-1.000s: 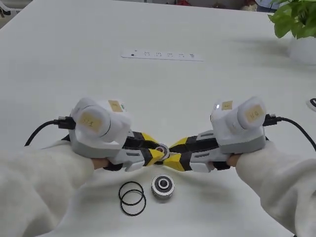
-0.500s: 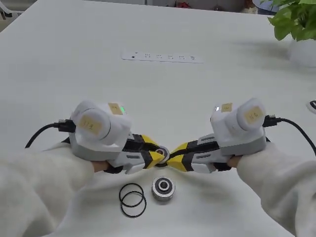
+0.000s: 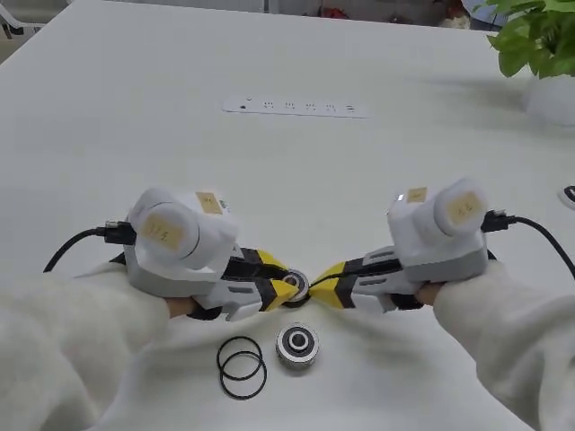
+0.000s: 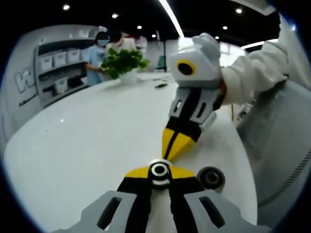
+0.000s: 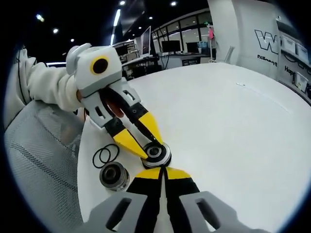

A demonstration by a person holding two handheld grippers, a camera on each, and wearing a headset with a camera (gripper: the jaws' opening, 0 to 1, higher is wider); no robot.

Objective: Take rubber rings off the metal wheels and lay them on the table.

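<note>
Left gripper: jaws clamped on a metal wheel, held above the table. Right gripper: jaws pressed together, tips meeting the wheel's rim head-on from the opposite side. Whether they nip a ring is too small to tell. Two loose rubber rings and a second wheel lie just below.

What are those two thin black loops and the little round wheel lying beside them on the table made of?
The black loops are probably rubber: matte, thin, lying flat and overlapped. The wheel looks like metal: a silvery, glinting face with a darker inner band.
</note>
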